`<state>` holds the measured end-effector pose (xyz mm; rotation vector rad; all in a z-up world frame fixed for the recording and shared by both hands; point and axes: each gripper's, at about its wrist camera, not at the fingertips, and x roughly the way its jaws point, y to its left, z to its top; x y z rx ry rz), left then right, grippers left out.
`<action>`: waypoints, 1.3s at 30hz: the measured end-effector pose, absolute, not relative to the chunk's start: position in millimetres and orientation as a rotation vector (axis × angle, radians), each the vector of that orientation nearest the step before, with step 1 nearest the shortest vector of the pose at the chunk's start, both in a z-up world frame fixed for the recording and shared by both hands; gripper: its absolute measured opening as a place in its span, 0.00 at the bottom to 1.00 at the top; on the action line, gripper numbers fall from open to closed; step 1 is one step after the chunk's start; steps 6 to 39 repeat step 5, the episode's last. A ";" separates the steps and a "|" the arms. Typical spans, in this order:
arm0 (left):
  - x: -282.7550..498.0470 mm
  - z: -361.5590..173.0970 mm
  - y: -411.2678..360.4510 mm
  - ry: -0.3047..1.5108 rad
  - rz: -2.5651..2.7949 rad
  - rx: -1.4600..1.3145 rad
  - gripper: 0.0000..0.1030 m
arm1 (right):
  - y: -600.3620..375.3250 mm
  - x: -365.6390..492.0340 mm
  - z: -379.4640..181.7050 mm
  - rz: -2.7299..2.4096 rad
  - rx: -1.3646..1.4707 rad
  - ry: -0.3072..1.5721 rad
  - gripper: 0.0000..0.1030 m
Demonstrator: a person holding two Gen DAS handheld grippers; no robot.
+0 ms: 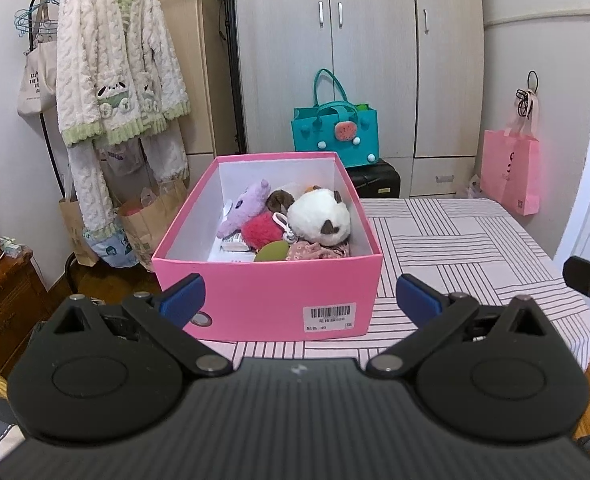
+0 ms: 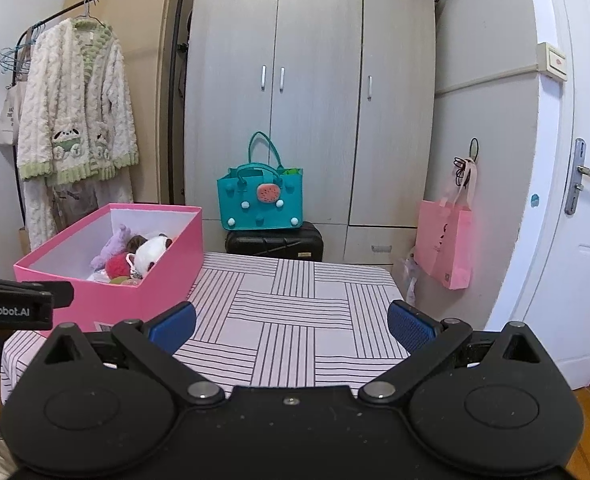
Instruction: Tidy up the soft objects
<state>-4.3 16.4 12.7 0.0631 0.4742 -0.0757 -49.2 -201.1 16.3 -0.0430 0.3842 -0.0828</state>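
Observation:
A pink box (image 1: 267, 292) stands on the striped table (image 1: 475, 248), on its left side. Inside lie several soft toys: a white plush with brown patches (image 1: 319, 218), a purple plush (image 1: 247, 208), a red pompom (image 1: 261, 230) and a green pad (image 1: 271, 251). My left gripper (image 1: 299, 298) is open and empty, just in front of the box's near wall. My right gripper (image 2: 291, 326) is open and empty above the bare tablecloth (image 2: 295, 312), to the right of the box (image 2: 135, 280). The toys also show in the right wrist view (image 2: 151, 252).
A teal bag (image 2: 261, 200) sits on a black case (image 2: 275, 242) before the grey wardrobe (image 2: 315, 100). A pink bag (image 2: 445, 240) hangs at right. A fleece robe (image 1: 115, 72) hangs on a rack at left, with paper bags (image 1: 147, 224) below.

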 end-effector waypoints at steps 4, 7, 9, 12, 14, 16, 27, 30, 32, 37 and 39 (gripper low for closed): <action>-4.0 12.3 17.0 0.480 -0.073 0.064 1.00 | -201.4 -49.5 16.0 -0.082 -0.043 0.384 1.00; -3.3 12.1 17.3 0.483 -0.072 0.063 1.00 | -201.5 -49.3 16.1 -0.083 -0.042 0.385 1.00; -3.3 12.1 17.3 0.483 -0.072 0.063 1.00 | -201.5 -49.3 16.1 -0.083 -0.042 0.385 1.00; -3.3 12.1 17.3 0.483 -0.072 0.063 1.00 | -201.5 -49.3 16.1 -0.083 -0.042 0.385 1.00; -3.3 12.1 17.3 0.483 -0.072 0.063 1.00 | -201.5 -49.3 16.1 -0.083 -0.042 0.385 1.00; -3.3 12.1 17.3 0.483 -0.072 0.063 1.00 | -201.5 -49.3 16.1 -0.083 -0.042 0.385 1.00; -3.3 12.1 17.3 0.483 -0.072 0.063 1.00 | -201.5 -49.3 16.1 -0.083 -0.042 0.385 1.00; -3.3 12.1 17.3 0.483 -0.072 0.063 1.00 | -201.5 -49.3 16.1 -0.083 -0.042 0.385 1.00; -3.3 12.1 17.3 0.483 -0.072 0.063 1.00 | -201.5 -49.3 16.1 -0.083 -0.042 0.385 1.00; -3.3 12.1 17.3 0.483 -0.072 0.063 1.00 | -201.5 -49.3 16.1 -0.083 -0.042 0.385 1.00; -3.3 12.1 17.3 0.483 -0.072 0.063 1.00 | -201.5 -49.3 16.1 -0.083 -0.042 0.385 1.00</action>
